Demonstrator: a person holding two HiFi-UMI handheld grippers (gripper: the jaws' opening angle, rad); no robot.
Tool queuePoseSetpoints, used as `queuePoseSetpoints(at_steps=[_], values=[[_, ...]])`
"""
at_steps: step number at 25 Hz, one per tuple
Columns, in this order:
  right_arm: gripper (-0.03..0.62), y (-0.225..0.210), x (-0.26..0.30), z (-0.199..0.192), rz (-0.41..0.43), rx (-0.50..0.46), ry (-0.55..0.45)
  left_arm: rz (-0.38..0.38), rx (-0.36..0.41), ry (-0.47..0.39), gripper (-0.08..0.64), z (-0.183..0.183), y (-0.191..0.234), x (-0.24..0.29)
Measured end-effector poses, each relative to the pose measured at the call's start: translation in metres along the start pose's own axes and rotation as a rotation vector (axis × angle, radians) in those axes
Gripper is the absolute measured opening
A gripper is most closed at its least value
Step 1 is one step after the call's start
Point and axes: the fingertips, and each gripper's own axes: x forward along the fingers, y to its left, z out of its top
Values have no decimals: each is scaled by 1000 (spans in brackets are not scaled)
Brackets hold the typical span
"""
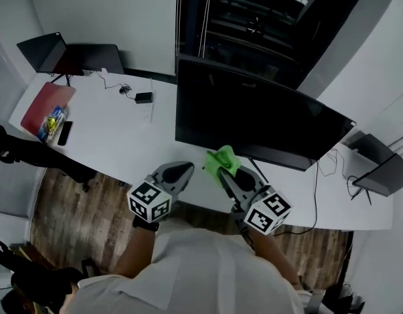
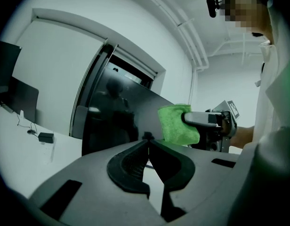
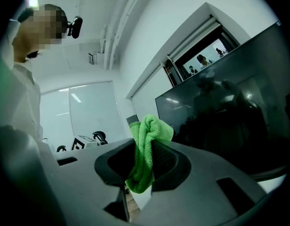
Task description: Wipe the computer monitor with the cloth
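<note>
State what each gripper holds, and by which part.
The right gripper pinches the green cloth across its bunched middle; the left gripper holds nothing, jaws shut.

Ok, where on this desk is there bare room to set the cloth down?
The widest bare patch of desk lies between the phone and the monitor, nearer than the charger. Right of the monitor it is crowded with cables and a dark device. The cloth is clamped in the right gripper.
</note>
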Motion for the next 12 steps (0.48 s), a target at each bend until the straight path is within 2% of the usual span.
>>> queuePoseSetpoints(at_steps=[5, 12], values=[[72, 12, 55, 12, 4, -69, 6, 8, 14, -20, 21, 18, 52, -23], [72, 42, 174, 48, -17, -173, -64, 6, 36, -57, 21, 59, 152, -78]])
